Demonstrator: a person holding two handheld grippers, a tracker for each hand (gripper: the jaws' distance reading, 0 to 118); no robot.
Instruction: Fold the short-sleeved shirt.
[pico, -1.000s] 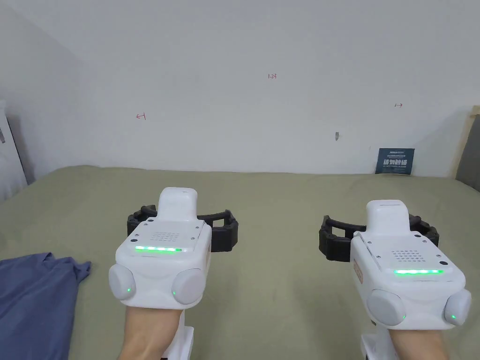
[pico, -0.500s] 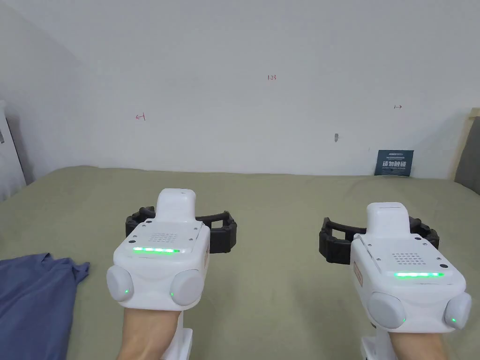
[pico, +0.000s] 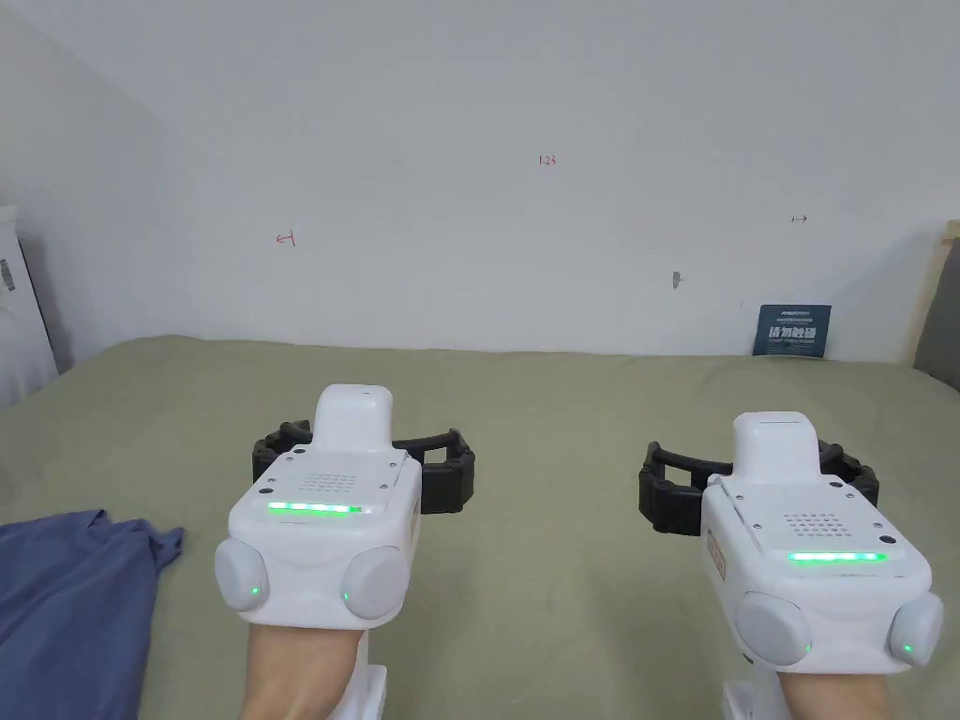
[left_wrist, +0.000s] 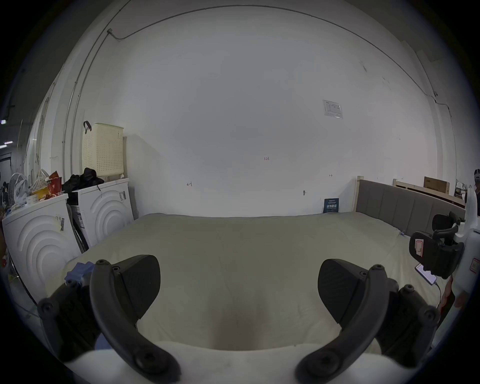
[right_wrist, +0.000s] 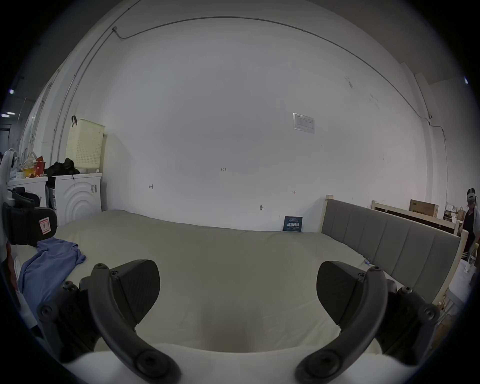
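You hold both grippers up over the olive-green bed cover (pico: 562, 412), side by side, pointing at the white wall (pico: 487, 112). Left gripper (left_wrist: 237, 285): jaws wide apart, nothing between them, bare cover under the gap. Right gripper (right_wrist: 237, 288): same, jaws wide apart, empty. In the head view your left gripper (pico: 364, 459) sits left of centre and the right gripper (pico: 759, 478) well apart to its right, green light bars lit on both.

The blue short-sleeved shirt (pico: 66, 609) lies crumpled on the cover at the far left, well apart from both grippers, touching neither. In the right gripper view the shirt (right_wrist: 49, 262) shows low left, just beside the other gripper's jaw. Grey headboard (right_wrist: 389, 233) to the right.
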